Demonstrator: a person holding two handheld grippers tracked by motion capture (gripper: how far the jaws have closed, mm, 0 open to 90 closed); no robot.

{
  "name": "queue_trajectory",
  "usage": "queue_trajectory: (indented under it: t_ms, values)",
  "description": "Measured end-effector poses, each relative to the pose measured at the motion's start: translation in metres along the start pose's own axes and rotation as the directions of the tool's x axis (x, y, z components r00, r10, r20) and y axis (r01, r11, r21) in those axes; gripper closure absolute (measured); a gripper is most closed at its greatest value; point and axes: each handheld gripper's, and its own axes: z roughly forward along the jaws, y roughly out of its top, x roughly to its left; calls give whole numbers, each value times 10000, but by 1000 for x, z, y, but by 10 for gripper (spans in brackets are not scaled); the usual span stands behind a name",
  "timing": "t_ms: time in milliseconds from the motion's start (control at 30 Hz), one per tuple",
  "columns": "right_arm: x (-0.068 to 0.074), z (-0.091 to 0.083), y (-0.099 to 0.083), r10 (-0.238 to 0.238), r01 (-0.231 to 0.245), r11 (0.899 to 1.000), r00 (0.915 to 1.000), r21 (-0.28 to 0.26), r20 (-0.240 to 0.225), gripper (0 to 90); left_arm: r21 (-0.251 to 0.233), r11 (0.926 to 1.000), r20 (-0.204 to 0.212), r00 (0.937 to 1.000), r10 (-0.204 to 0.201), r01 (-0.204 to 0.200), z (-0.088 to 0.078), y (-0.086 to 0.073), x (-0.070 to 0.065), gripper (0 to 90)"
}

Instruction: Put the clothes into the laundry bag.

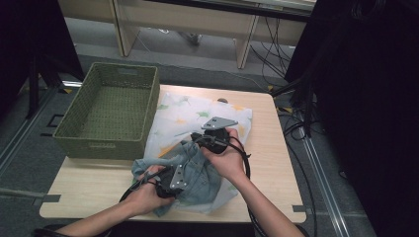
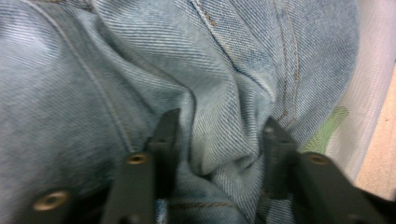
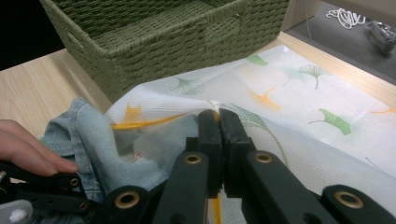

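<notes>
At a wooden table (image 1: 276,148), a person works a white leaf-print cloth (image 1: 183,116) and a crumpled pair of light-blue jeans (image 1: 202,180) that lies on the cloth's near end, beside an empty green woven basket (image 1: 106,143). The step in hand looks like gathering the denim, perhaps to fold it or wrap it in the cloth; the next move would call for both grips to hold firm before anything is lifted, so neither fabric slips.

The right gripper (image 3: 218,122) is clenched, its jaws pressed together on what appears to be a thin edge of the leaf-print cloth where it overlaps the jeans, though the pinched layer is hard to make out. The left gripper (image 2: 219,135), low on the denim near the table's front edge, has its jaws partly closed around a raised fold of jeans, both pads against the bunched cloth.
</notes>
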Motion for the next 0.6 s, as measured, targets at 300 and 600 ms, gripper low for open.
queue_trajectory:
  t_ms: [300, 600]
  values:
    - [1, 0, -1, 9, -9, 10000, 10000, 26, -27, 899, -246, 9977, -52, 9980, -626, 625, -13, 3, 6, 768]
    - [2, 0, 1, -16, 16, 10000, 10000, -28, -81, 899, -1346, 9836, -332, 9915, -1256, 1201, -36, 13, 15, 779]
